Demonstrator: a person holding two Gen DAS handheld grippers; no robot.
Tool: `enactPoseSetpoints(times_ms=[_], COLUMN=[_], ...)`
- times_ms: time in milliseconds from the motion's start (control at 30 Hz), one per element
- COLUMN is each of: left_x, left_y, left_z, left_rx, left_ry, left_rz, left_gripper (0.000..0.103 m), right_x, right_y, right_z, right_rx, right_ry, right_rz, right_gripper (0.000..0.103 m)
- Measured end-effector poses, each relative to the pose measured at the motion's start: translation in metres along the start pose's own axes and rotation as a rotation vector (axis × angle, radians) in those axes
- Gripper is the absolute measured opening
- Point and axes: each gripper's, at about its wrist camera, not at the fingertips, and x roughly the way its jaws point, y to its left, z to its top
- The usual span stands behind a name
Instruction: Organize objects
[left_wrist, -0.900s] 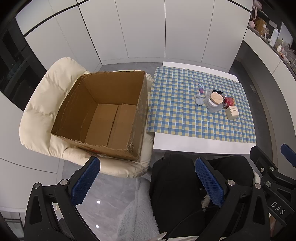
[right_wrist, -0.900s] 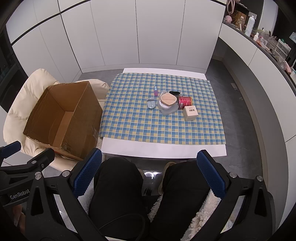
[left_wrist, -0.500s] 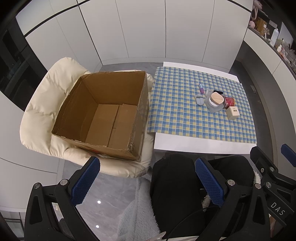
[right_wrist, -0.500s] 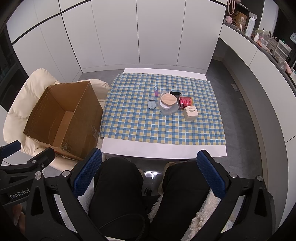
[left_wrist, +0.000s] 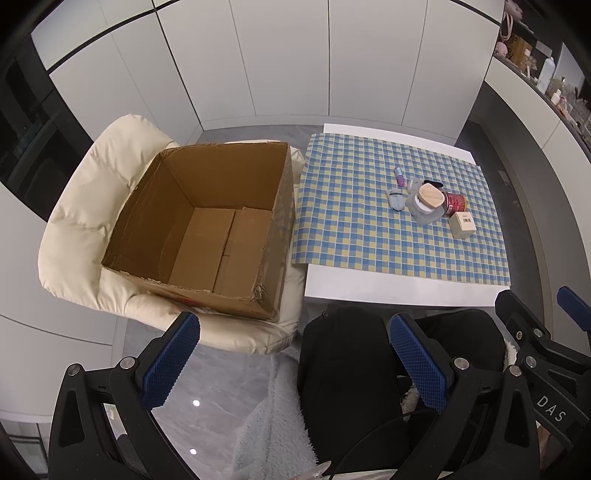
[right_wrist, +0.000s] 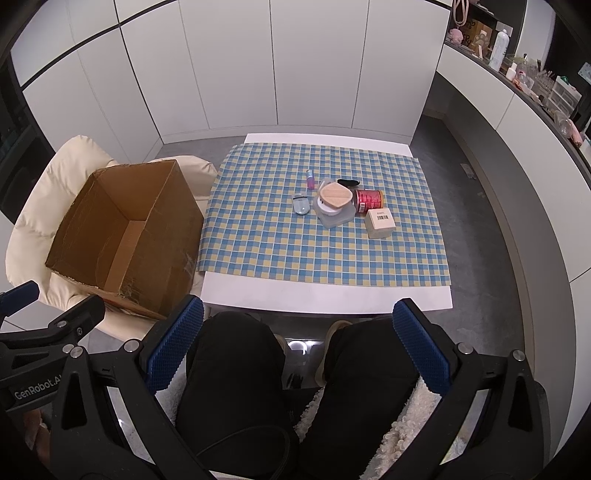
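Cardboard box (left_wrist: 207, 229) brown, open-topped, worn edges; both hand-held grippers (left_wrist: 295, 363) (right_wrist: 297, 343) wide, nothing between.

Both grippers are black frames with silver screws and blue, diamond-textured pads (right_wrist: 421, 347) — white lettering marks each body. The person wears black trousers (right_wrist: 236, 369) and a fleecy pale garment (left_wrist: 273, 424).

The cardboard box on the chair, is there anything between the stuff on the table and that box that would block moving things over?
Nothing visible does. The cluster of items sits on the checked cloth, with bare cloth between it and the table's left edge. The cardboard box stands just past that edge on the cream chair, top open.
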Motion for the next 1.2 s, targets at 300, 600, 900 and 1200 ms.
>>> enactPoseSetpoints(times_ms=[300, 600, 900, 1200], left_x=[0.0004, 0.0028, 0.0033, 0.0066], left_y=[0.0008, 0.0008, 0.0004, -0.0003], left_z=[-0.0002, 0.0018, 0.0019, 0.0020], left_rx=[-0.004, -0.014, -0.015, -0.012], left_ry=[0.003, 0.012, 0.012, 0.005], left_rz=[0.000, -0.010, -0.005, 0.015], left_gripper=[0.103, 0.103, 0.103, 0.103], right_x=[0.0012, 0.0023, 0.0027, 0.0063], right_y=[-0.0005, -0.0003, -0.0002, 0.0004], right_z=[-0.0006, -0.0012, -0.0012, -0.0015], right_rx=[-0.005, -0.006, -0.007, -0.009], right_ry=[0.003, 0.006, 0.006, 0.012], right_rz=[0.002, 0.006, 0.006, 0.006], right_gripper=[0.103, 0.103, 0.103, 0.103])
